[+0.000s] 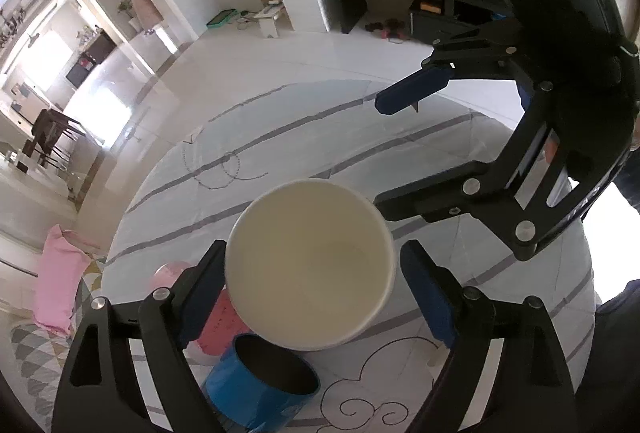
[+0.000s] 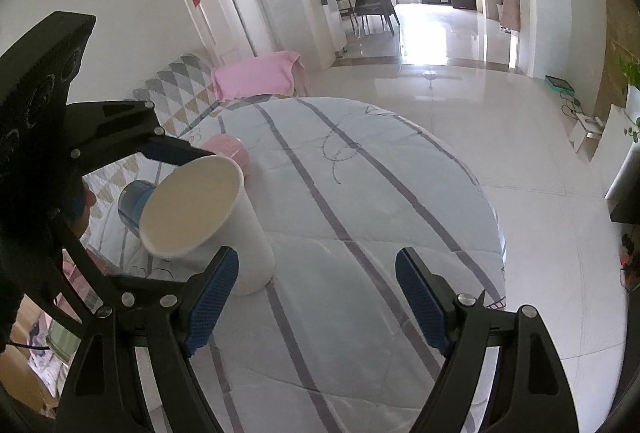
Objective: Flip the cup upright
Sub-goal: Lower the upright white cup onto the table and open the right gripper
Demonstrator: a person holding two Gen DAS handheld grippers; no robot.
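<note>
White paper, a tall cup (image 2: 208, 221), is sitting on the striped quilted cloth (image 2: 360, 217) covering the counter, its open mouth facing up and its base down, though it looks to be leaning slightly toward the left claw (image 1: 312, 293). That claw is bracketing the cup from above, one blue pad on each side of the rim; the left pad looks to be touching the wall while a narrow gap is showing at the right pad, so I am judging it released or just loosening rather than clenched. The cup's long axis is running almost straight along that claw's line of sight, down into the pale interior. The right claw (image 2: 316, 297) is hanging spread wide and holding nothing, with the cup off to its left and a little ahead, just past its left pad. So the left hand is plainly the nearer one. A blue cup (image 1: 260, 381) and a pink cup (image 2: 230, 149) are lying close behind the white one. The flip looks essentially done; what remains is backing the left claw straight away without nudging the rim.
</note>
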